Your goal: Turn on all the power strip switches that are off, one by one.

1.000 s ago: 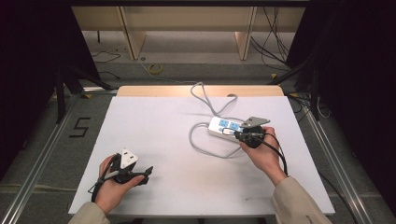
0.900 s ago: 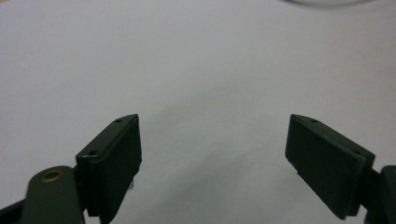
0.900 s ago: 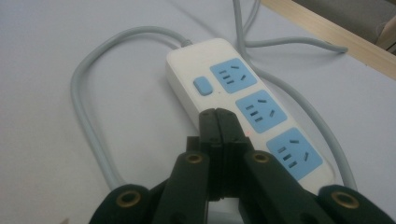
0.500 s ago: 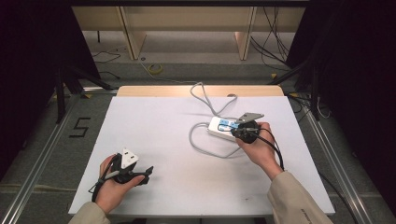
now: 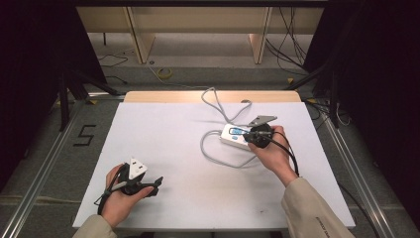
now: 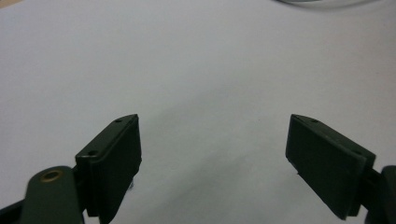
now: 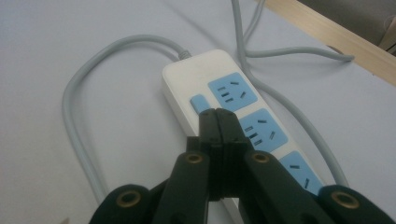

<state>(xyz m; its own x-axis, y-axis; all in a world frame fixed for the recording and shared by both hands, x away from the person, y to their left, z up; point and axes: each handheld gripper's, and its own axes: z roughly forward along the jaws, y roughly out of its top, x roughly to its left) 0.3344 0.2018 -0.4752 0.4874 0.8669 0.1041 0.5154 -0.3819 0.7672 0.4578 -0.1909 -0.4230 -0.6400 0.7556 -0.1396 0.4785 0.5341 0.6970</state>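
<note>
Right tongs (image 7: 218, 113) clenched with nothing between, tips over white power strip (image 7: 219, 100) beside its blue switch (image 7: 200, 103), left tongs (image 6: 212, 154) spread wide above bare white tabletop (image 6: 196, 70)

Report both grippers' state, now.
Left gripper: open, holding nothing.
Right gripper: jaws shut, gripping nothing, over the power strip.

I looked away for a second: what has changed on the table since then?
The right gripper, jaws shut, has moved a little forward and left over the power strip, its tip now by the blue switch. The left gripper stays open near the table's front, and the strip and its cable have not moved.
</note>
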